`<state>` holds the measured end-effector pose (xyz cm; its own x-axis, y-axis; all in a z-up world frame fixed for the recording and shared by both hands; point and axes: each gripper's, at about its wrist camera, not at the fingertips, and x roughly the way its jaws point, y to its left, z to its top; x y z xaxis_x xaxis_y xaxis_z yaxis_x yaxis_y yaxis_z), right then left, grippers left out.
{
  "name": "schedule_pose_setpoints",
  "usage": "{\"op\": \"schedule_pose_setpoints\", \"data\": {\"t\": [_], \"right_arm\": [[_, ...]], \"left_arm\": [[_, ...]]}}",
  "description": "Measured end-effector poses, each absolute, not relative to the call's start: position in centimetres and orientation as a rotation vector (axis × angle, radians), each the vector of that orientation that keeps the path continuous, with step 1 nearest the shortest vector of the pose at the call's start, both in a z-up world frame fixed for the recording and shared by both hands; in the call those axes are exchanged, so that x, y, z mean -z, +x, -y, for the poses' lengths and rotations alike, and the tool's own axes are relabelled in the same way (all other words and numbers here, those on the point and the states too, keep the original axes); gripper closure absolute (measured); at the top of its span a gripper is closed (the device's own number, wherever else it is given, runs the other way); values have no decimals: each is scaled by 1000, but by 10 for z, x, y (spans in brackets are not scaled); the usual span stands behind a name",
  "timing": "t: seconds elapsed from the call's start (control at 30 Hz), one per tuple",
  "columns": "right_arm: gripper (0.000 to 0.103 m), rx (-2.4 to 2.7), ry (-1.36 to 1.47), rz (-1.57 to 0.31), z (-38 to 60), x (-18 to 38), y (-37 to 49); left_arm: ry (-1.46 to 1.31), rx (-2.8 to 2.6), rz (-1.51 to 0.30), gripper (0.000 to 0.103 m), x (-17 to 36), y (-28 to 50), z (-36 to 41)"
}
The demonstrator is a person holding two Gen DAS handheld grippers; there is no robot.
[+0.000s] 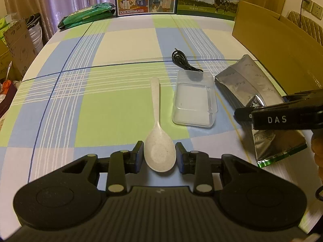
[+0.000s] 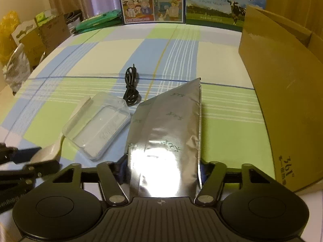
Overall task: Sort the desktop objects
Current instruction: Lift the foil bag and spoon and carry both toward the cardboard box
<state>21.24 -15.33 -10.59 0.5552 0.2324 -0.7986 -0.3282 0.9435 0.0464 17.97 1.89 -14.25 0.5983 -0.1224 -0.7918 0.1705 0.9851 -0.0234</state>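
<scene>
My left gripper (image 1: 159, 155) sat open, straddling the spoon (image 1: 158, 141) bowl, not gripping; my right gripper (image 2: 163, 173) pinched the foil pouch (image 2: 169, 133), whose slick film risked slipping out.

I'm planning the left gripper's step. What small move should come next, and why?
Probably close the left gripper on the spoon: its bowl lies between the open fingers, with a gap on each side, and it rests flat on the tablecloth.

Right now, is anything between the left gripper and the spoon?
Nothing visible. The spoon bowl already lies between the left gripper fingers, which are open with gaps on both sides. The clear plastic box sits apart, further right.
</scene>
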Motion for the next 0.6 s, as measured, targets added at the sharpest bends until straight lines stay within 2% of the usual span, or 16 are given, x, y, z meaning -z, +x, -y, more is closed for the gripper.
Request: {"op": "schedule_pose_setpoints", "data": {"t": [0.13,0.6], "right_arm": [[51,-328,-104,-919,154,105,211],[52,-352,-59,-893,152,98,208]], "left_arm": [[57,171,-912,75,142,180,-19],[66,176,-895,75,141,179,-16]]}}
